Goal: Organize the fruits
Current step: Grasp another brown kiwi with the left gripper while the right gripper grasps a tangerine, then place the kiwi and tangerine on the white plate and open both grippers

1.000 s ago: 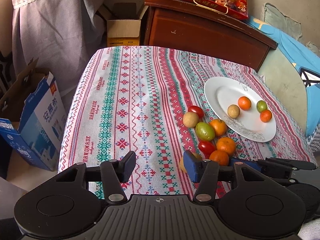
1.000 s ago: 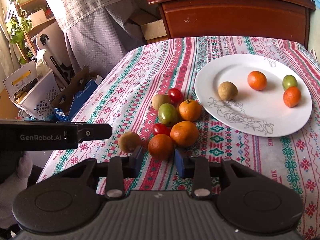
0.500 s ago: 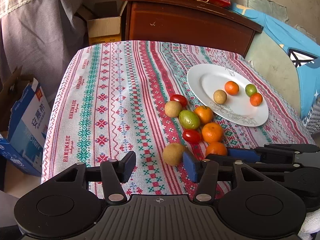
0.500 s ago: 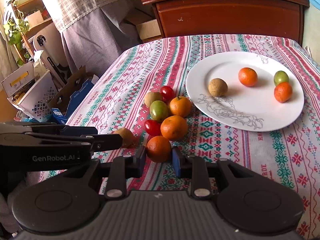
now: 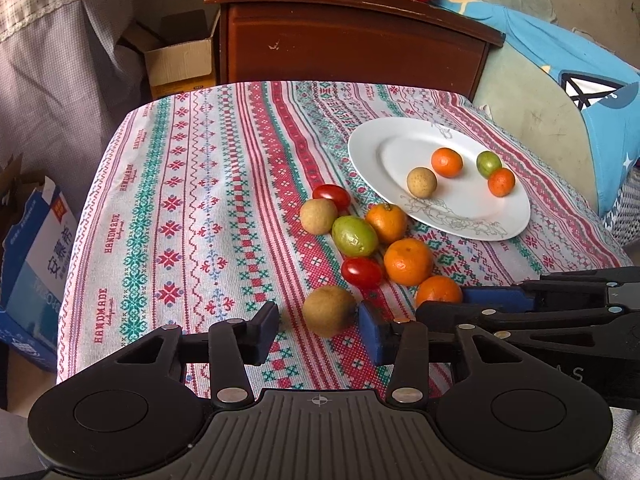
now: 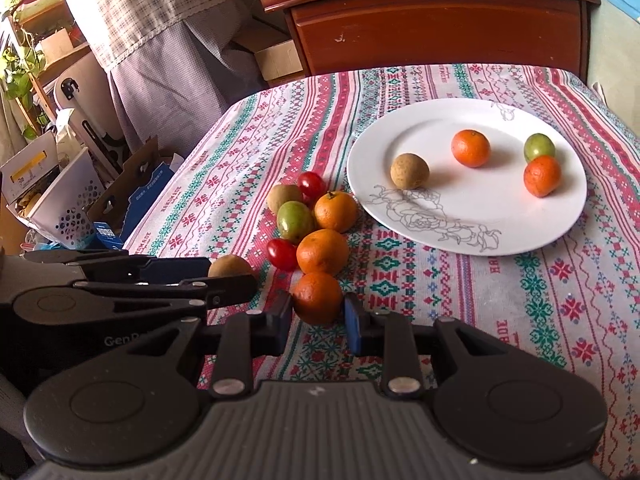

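Both tongs work at the near end of a fruit cluster on the worktop, which carries a patterned red, green and white cloth. Right tongs are closed on the nearest orange, with both blue pads pressing its sides; the fruit rests on the cloth at the front of the cluster. Left tongs are closing around a brown round fruit that lies between the pads: the right-hand pad touches it, while a gap remains at the left-hand pad. In the right wrist view, the left tongs enter from the left edge, with this brown fruit just beyond their tips. Loose fruit behind these two consists of a second orange, a third orange, a green fruit, two cherry tomatoes and, and another brown fruit, all touching or just beside one another. A white plate with a line-drawn flower sits to the right of the cluster, close to the third orange. The plate holds four pieces: a brown fruit, an orange, a small green fruit and a further orange, the last two touching. A brown wooden cabinet stands beyond the far edge of the worktop.
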### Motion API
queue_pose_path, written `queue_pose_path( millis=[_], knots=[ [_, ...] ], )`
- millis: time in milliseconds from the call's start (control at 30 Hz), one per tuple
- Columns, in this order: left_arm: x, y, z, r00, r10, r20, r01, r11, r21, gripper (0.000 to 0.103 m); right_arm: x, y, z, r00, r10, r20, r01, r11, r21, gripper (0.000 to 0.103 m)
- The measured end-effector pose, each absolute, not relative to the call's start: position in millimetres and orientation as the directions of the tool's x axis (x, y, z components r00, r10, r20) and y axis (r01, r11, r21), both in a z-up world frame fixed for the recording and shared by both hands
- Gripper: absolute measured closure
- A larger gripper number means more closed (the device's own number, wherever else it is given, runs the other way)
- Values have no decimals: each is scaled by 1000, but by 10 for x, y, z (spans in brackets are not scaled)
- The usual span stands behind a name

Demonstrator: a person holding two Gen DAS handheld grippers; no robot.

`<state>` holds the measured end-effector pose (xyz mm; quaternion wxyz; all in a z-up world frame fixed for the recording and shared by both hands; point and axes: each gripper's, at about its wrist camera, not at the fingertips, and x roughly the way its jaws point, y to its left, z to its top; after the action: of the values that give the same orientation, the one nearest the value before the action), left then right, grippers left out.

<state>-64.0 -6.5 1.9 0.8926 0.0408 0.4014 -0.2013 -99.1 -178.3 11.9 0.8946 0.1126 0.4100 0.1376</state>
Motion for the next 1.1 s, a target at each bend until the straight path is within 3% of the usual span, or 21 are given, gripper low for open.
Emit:
queue_pose_path(
  millis=[167, 700, 1100],
  knots=[
    [-637, -87, 11, 600, -332, -727, 402, 912, -84, 77, -985, -1799, 119, 626, 339, -702, -151, 936, 317, 75],
    [-673, -101, 1, 617, -317, -720, 385, 920, -75, 77, -987, -1808, 115, 630, 339, -699, -150, 936, 319, 75],
    [-546, -139, 248, 644, -365, -673, 342, 924, -173, 78, -922, -2051, 400, 702, 330, -631, -116, 927, 356, 75]
  ],
)
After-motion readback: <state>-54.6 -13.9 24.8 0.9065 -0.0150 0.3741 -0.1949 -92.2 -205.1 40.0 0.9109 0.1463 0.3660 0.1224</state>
